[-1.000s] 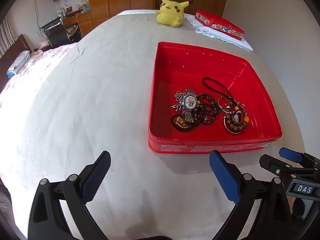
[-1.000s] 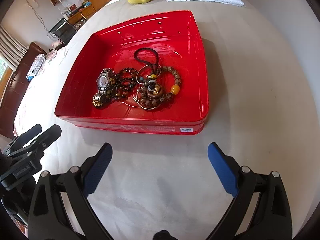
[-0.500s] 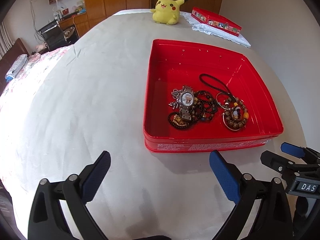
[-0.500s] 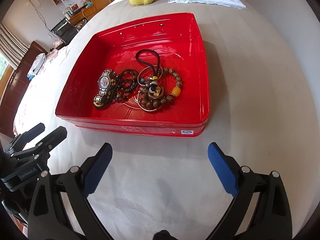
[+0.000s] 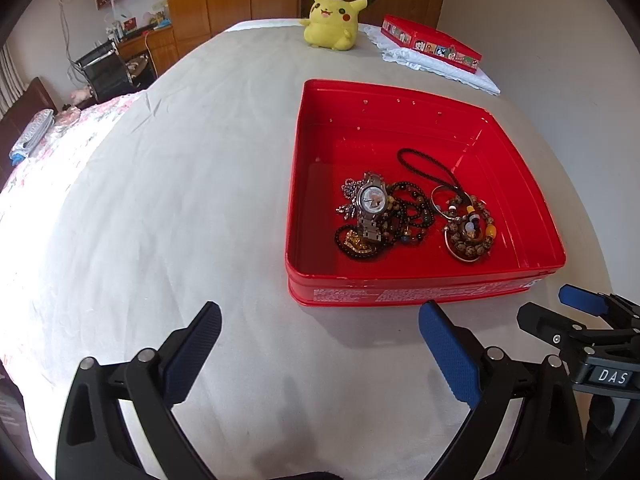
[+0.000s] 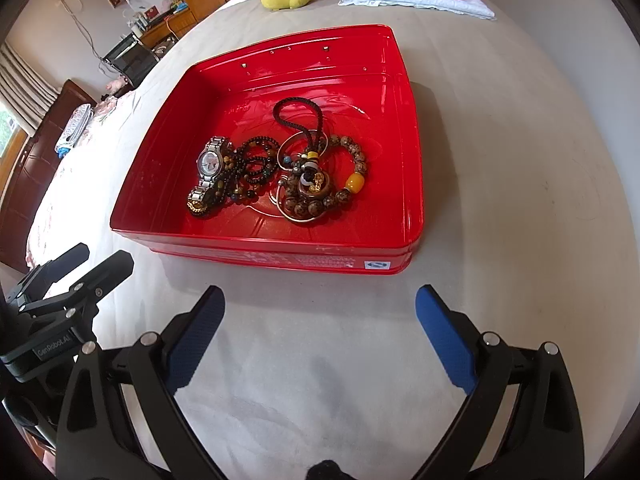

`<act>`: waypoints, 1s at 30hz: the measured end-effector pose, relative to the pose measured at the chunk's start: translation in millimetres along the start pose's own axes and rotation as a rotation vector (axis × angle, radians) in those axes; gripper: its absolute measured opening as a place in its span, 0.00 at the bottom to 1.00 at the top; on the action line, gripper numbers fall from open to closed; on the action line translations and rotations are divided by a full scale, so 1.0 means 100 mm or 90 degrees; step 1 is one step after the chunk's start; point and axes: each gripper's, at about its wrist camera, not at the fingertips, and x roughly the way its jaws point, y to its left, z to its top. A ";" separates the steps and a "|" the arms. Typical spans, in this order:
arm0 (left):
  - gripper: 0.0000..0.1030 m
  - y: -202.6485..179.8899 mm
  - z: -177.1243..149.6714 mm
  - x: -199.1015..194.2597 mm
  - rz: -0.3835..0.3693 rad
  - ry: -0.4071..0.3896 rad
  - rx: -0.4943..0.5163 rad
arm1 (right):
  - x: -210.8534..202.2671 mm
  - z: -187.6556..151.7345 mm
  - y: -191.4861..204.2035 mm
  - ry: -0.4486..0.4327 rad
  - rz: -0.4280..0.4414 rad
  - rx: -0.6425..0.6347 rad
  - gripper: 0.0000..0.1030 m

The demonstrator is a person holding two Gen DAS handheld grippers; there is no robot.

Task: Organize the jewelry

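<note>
1. Left gripper (image 5: 320,326) hangs over the white sheet (image 5: 160,200), jaws spread wide, nothing between the blue pads. It sits just short of the near-left corner of the red tray (image 5: 400,292)
2. Right gripper (image 6: 318,306) is the same deal: wide open, holding nothing, over the sheet right in front of the tray's near wall (image 6: 280,254). Neither one touches the tray
3. All the jewelry sits inside the tray, bunched in the near half. So it's in one pile-ish cluster, not spread out
4. Silver watch (image 6: 210,164) is on the left of the bunch, face up, lying across a tangle of dark bead strands (image 6: 256,160). A gold bit (image 5: 356,242) pokes out at the near end of that tangle
5. Right of that there's a chunky brown bead bracelet (image 6: 352,152) with one amber bead (image 6: 354,182), plus a couple of thin silver rings (image 5: 438,196) under it. A black cord (image 6: 296,110) loops off toward the far wall
6. Far end of the bed: yellow Pikachu plush (image 5: 334,20), and a flat red box (image 5: 430,42) sitting on a folded white cloth (image 5: 440,70). Both well apart from the tray
7. Off to the left you can see a desk and chair (image 5: 106,70), all pretty small and warped by the lens
</note>
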 end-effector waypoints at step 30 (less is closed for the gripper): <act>0.96 -0.01 0.00 0.01 0.001 -0.001 0.002 | 0.03 -0.01 0.01 0.000 0.001 -0.003 0.93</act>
